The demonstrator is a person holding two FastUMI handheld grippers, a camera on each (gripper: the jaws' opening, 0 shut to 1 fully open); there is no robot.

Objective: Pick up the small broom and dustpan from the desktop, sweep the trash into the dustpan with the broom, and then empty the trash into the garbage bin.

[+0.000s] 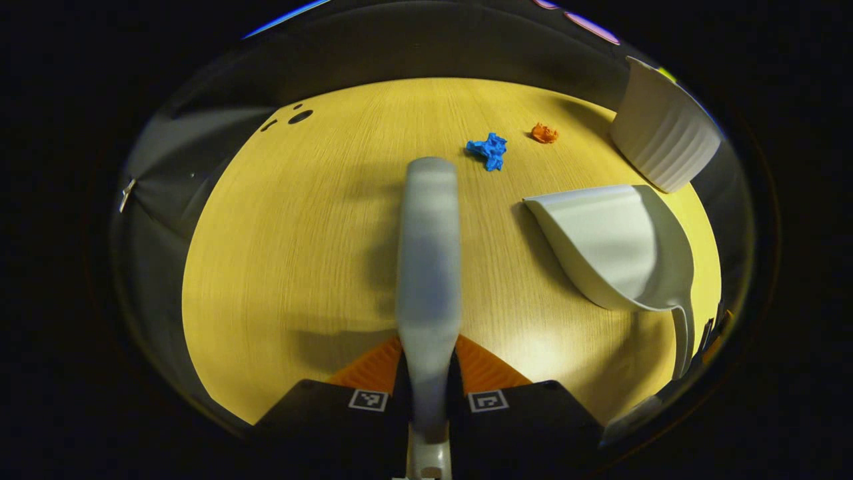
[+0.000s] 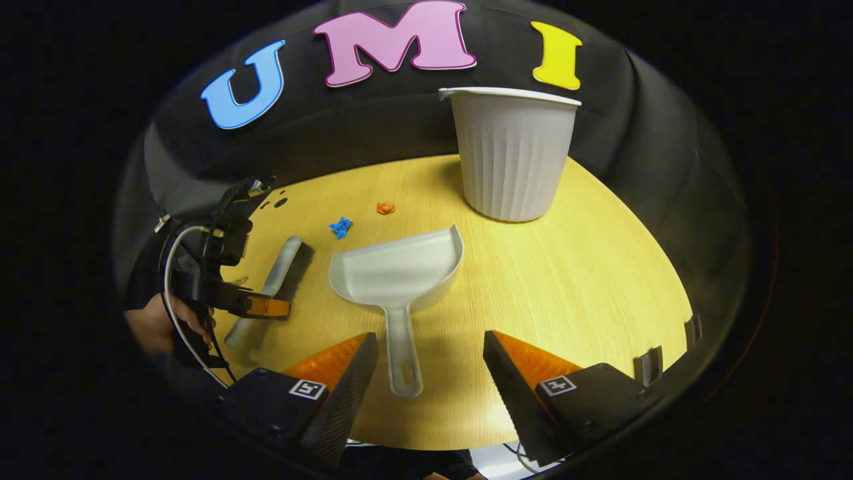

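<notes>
In the left gripper view, the left hand-held gripper [image 1: 430, 373] is clamped on the handle of the small broom [image 1: 428, 267], both orange fingers pressing its sides; the broom runs forward over the yellow wooden table [image 1: 286, 267]. Whether it is lifted clear or just resting on the wood is hard to tell, though the blur suggests motion. Ahead lie the trash pieces: a crumpled blue paper scrap [image 1: 488, 151] and, a little apart to its right, a smaller orange scrap [image 1: 544, 133]. Both sit on bare table, unswept. The white dustpan [image 1: 620, 247] lies to the right with its tray empty, and the ribbed white garbage bin [image 1: 663, 133] stands behind it.

In the right gripper view, the right hand-held gripper [image 2: 430, 380] is spread wide, its fingers on either side of the dustpan [image 2: 400, 273] handle but touching nothing. The pan lies flat, empty, mouth towards the bin [image 2: 512, 157], whose inside cannot be seen. The scraps lie beyond the pan's left corner.

My reading: the broom pickup is done or nearly so, the dustpan grasp is next, and sweeping and emptying remain.
</notes>
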